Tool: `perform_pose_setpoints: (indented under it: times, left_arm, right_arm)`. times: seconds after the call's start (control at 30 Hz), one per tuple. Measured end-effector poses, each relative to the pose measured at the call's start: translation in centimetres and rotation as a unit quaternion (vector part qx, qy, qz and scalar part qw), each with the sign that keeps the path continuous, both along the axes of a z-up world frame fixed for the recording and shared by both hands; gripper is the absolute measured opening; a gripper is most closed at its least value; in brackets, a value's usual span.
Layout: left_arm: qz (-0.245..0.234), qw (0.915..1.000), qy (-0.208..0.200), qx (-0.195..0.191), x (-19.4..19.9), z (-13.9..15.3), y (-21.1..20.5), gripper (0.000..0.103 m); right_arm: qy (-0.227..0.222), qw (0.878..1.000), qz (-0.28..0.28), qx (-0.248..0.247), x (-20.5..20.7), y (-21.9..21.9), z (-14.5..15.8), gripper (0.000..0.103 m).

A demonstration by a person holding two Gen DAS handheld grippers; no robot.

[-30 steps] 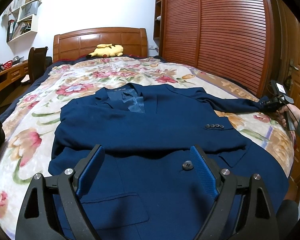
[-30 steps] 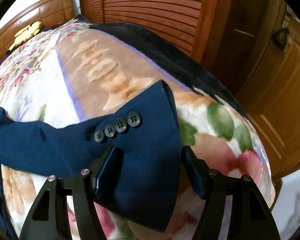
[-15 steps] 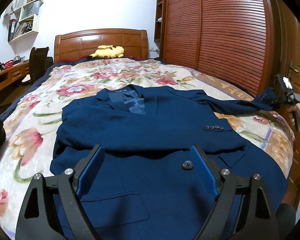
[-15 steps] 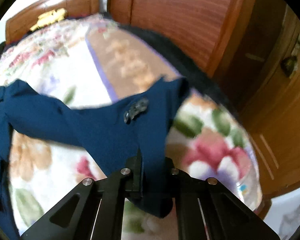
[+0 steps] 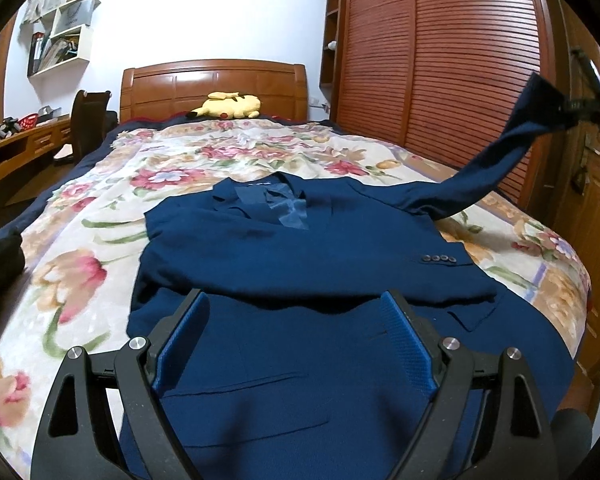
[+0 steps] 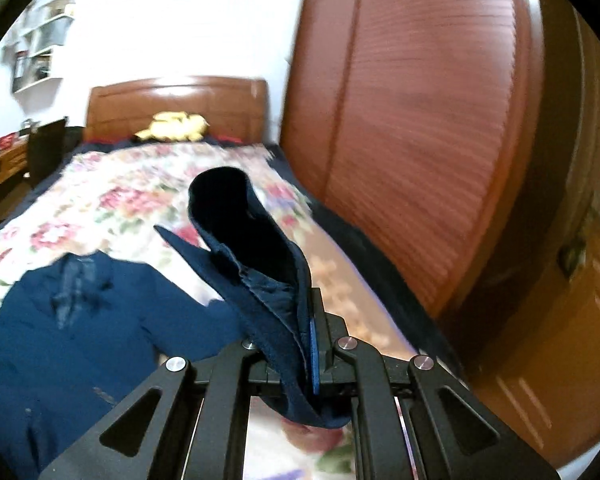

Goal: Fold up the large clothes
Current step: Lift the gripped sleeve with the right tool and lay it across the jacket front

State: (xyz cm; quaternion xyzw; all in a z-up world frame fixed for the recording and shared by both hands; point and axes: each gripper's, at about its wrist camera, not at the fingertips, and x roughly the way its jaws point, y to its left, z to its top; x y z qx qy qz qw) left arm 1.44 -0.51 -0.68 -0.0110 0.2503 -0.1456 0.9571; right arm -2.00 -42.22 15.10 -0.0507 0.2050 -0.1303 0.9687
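Observation:
A dark blue suit jacket (image 5: 300,264) lies face up on the floral bedspread (image 5: 100,248), one sleeve folded across its chest. My left gripper (image 5: 296,336) hovers open over the jacket's lower front, nothing between its blue pads. My right gripper (image 6: 306,320) is shut on the cuff of the other sleeve (image 6: 256,252) and holds it raised off the bed. In the left wrist view that sleeve (image 5: 488,164) stretches up to the right gripper (image 5: 580,110) at the far right. The jacket's body (image 6: 80,320) shows blurred at lower left in the right wrist view.
A yellow plush toy (image 5: 228,106) rests by the wooden headboard (image 5: 212,84). A slatted wooden wardrobe (image 5: 440,60) runs along the bed's right side, with a door (image 5: 596,200) nearer. A desk and a chair (image 5: 88,124) stand at left, wall shelves (image 5: 60,44) above.
My right gripper closed on the sleeve cuff and lifted it high off the bed, turning toward the headboard. The left gripper stayed in place, still open.

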Motion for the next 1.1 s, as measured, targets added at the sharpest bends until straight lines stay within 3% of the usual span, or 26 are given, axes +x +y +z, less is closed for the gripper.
perform_pose_setpoints:
  times: [0.23, 0.43, 0.83, 1.1]
  left_arm:
    - [0.011, 0.9999, -0.004, -0.008, -0.6, 0.2, 1.3, 0.088]
    - [0.024, 0.9996, -0.005, -0.010, -1.4, 0.2, 3.1, 0.088]
    - [0.062, 0.9973, -0.013, -0.037, -1.9, 0.6, 7.1, 0.088]
    - [0.067, 0.9971, -0.013, -0.034, -1.9, 0.5, 7.8, 0.088]
  right_arm:
    - [-0.029, 0.993, 0.111, -0.005, -2.1, 8.2, 1.8, 0.008]
    - [-0.016, 0.979, 0.199, -0.029, -2.3, 14.6, -0.1, 0.008]
    - [0.051, 0.948, 0.312, -0.048, -0.5, 19.7, -4.7, 0.008]
    - [0.093, 0.935, 0.341, -0.023, 3.4, 20.5, -4.6, 0.008]
